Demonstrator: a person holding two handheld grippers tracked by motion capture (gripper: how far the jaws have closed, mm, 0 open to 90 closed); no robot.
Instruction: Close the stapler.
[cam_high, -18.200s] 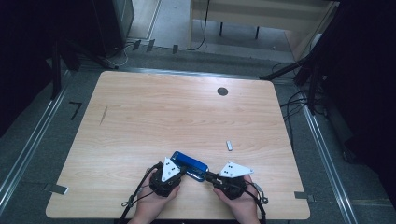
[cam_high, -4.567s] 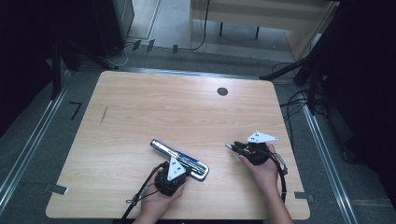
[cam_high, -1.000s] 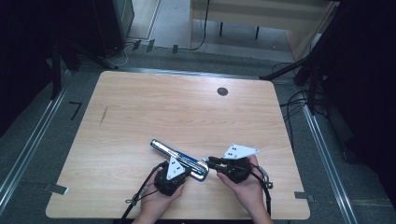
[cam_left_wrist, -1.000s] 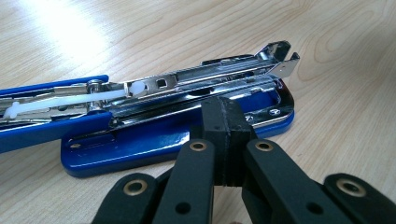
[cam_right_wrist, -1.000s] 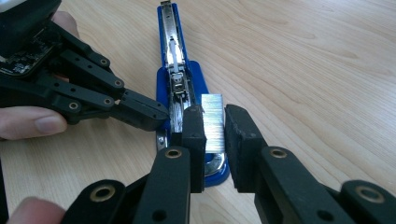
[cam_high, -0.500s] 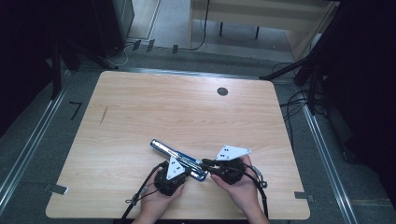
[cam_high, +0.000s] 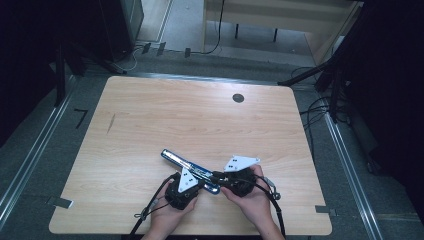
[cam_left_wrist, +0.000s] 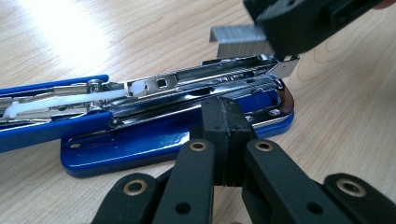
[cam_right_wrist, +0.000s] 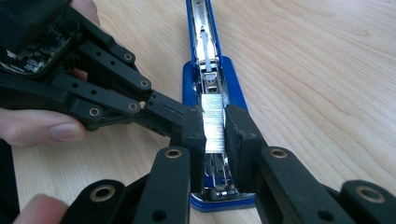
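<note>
My right claw (cam_right_wrist: 215, 126) is pinched on a strip of staples (cam_right_wrist: 214, 122), hovering just over the open stapler (cam_high: 190, 170), which lies near the table's (cam_high: 150, 125) front edge. My left claw (cam_left_wrist: 223, 140) is fully closed with nothing between its jaws, its tip resting against the stapler's blue base (cam_left_wrist: 154, 140). If the strip tilts or sits off the channel (cam_left_wrist: 205, 81), it could jam, snap or drop onto the table. I can read no brand or writing anywhere.
</note>
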